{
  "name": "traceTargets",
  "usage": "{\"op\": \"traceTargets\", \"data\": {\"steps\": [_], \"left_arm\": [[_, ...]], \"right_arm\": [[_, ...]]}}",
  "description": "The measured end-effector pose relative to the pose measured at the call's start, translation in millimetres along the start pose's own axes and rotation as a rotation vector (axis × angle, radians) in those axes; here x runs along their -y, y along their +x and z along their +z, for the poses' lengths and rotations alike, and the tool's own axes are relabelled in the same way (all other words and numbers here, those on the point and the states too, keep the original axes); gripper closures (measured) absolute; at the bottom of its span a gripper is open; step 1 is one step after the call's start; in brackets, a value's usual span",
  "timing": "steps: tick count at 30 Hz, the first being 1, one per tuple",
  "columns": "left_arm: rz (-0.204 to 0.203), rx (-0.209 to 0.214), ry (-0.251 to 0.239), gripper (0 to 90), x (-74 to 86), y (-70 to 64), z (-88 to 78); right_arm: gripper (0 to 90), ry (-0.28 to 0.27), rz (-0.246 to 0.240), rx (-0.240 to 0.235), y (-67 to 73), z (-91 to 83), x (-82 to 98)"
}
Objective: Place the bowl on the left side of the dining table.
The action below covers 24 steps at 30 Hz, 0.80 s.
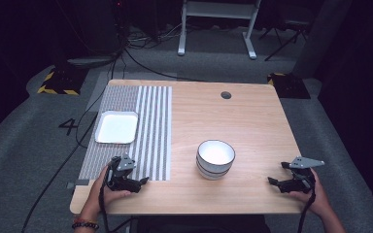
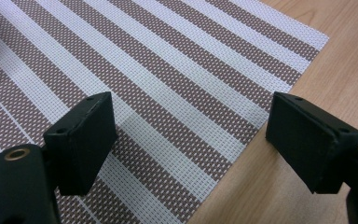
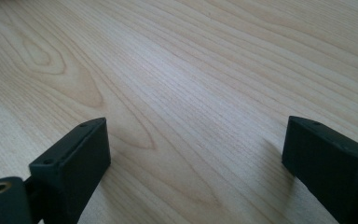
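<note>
Your left gripper (image 1: 138, 183) sits jaws wide over the near corner of the striped mat (image 1: 148, 131); your right gripper (image 1: 274, 181) is wide too, over bare table (image 1: 252, 121). The bowl (image 1: 215, 158) stands between them, the white plate (image 1: 117, 127) on the mat.

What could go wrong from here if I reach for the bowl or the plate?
The square plate lies flat on the striped mat, so the open left gripper may drag the mat when it gets under the rim. The bowl looks smooth and round; the open right gripper could push it instead of gripping it.
</note>
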<state>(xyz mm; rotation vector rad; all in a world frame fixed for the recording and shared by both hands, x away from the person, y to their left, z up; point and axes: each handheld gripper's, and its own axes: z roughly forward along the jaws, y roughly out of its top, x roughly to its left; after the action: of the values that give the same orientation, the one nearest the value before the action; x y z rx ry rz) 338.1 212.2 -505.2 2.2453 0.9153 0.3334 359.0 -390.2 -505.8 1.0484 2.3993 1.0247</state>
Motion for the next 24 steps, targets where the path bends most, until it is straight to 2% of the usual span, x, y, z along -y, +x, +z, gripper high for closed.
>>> {"op": "traceTargets", "data": {"steps": [12, 18, 24], "left_arm": [[-0.007, -0.017, 0.001, 15.9, 0.1, -1.1, -0.5], [-0.037, -0.029, 0.007, 15.4, 0.8, -3.6, -1.6], [-0.047, -0.045, 0.018, 16.0, -0.7, -6.2, -2.6]], "right_arm": [[7.8, 0.000, 0.000, 0.000, 0.0, 0.0, 0.0], [7.8, 0.000, 0.000, 0.000, 0.0, 0.0, 0.0], [7.7, 0.000, 0.000, 0.000, -0.1, 0.0, 0.0]]}}
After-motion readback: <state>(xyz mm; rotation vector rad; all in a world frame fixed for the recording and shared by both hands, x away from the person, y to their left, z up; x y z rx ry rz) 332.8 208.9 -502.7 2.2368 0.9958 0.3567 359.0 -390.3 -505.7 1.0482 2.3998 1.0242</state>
